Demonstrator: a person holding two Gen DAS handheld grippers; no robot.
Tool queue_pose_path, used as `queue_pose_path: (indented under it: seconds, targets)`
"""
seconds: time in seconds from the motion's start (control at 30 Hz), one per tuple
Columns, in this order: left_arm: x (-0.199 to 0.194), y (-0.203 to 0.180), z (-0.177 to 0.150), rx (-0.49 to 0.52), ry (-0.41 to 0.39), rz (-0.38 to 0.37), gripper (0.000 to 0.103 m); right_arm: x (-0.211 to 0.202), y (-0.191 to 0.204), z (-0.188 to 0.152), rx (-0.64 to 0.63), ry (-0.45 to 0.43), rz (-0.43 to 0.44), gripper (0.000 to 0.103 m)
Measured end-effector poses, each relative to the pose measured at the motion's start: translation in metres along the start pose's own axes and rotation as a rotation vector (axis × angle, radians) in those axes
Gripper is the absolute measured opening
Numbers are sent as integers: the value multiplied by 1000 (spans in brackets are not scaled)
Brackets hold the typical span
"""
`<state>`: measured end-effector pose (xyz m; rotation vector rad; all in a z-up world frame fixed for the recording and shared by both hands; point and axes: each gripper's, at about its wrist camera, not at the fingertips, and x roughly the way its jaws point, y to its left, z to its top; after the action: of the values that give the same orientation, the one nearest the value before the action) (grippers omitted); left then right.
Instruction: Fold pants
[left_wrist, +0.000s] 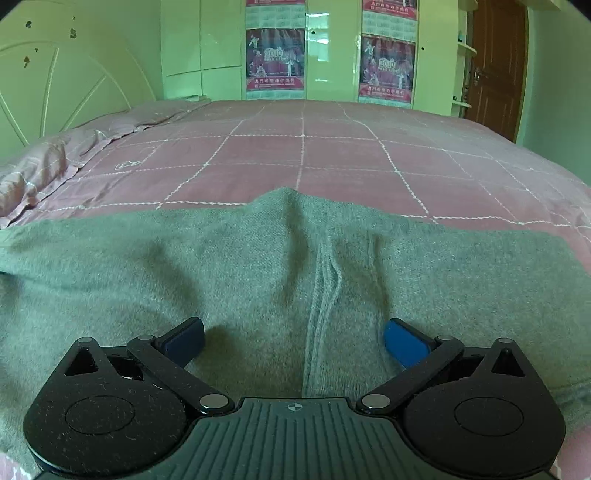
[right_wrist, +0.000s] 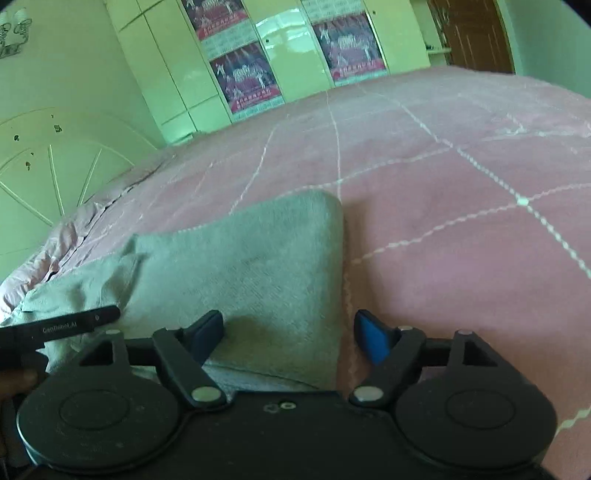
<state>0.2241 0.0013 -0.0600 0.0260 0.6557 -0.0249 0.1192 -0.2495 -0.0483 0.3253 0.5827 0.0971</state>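
Grey knit pants (left_wrist: 258, 266) lie spread across the near part of a pink checked bed. In the left wrist view my left gripper (left_wrist: 293, 341) is open and empty, low over the cloth, straddling a raised seam. In the right wrist view the pants (right_wrist: 255, 266) show a folded end with a rounded corner. My right gripper (right_wrist: 290, 338) is open and empty over that end's right edge: the left finger is over the cloth, the right finger over the bedspread. The other gripper's black body (right_wrist: 62, 326) shows at the left.
The pink bedspread (left_wrist: 332, 155) stretches far beyond the pants. A rumpled pink pillow (left_wrist: 44, 166) lies at the left by the pale headboard (left_wrist: 55, 88). Wardrobes with posters (left_wrist: 275, 59) and a brown door (left_wrist: 495, 66) stand behind the bed.
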Motion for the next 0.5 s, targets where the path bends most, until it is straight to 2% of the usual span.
queue_pose_path:
  seconds: [0.07, 0.1, 0.13, 0.2, 0.23, 0.3, 0.33, 0.4, 0.5]
  targets:
    - [-8, 2, -1, -3, 4, 2, 103, -15, 12, 8, -20, -66, 33, 72]
    - [-11, 2, -4, 0, 6, 0, 103, -19, 18, 8, -45, -90, 25, 77]
    - [-13, 3, -8, 6, 6, -2, 103, -15, 21, 5, -72, -57, -4, 80]
    - [-16, 6, -14, 8, -3, -9, 103, 9, 18, -10, -98, 89, -67, 80]
    - [-18, 6, -15, 11, 0, -14, 103, 5, 16, -15, -90, 48, -54, 80]
    - [-26, 10, -15, 11, 2, -26, 103, -3, 16, -11, -51, 47, -54, 81]
    - [-31, 12, -17, 13, -1, -34, 103, -10, 15, -9, -34, 9, -58, 83]
    - [-42, 17, -20, 10, -9, -50, 103, -23, 15, -10, -38, -75, -86, 95]
    - [-60, 25, -29, 27, -36, -49, 103, -29, 9, -14, -35, -112, -131, 96]
